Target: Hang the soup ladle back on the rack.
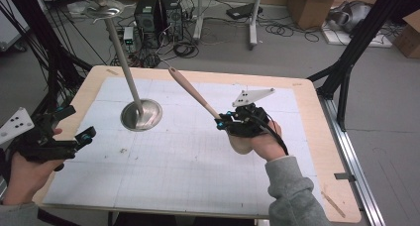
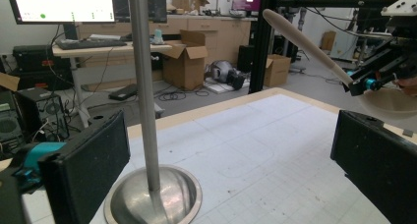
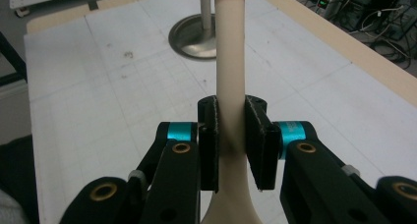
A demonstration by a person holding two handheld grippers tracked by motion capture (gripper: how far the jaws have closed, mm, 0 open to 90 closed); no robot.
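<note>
Currently the right gripper [image 1: 224, 121] clamps the wooden spoon [image 1: 192, 94] at its neck — handle angling toward upper left, at the metal stand [image 1: 142, 114]; left gripper [image 1: 79, 139] open, idle at left edge.

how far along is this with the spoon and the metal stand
Done: the right hand-held gripper is shut on the wooden spoon by its handle and holds it off the table, handle end tilted toward the stand. In hand: carrying it. Left: the spoon is apart from the stand, so nothing hangs there yet. The left hand-held gripper is open and holds nothing.
</note>
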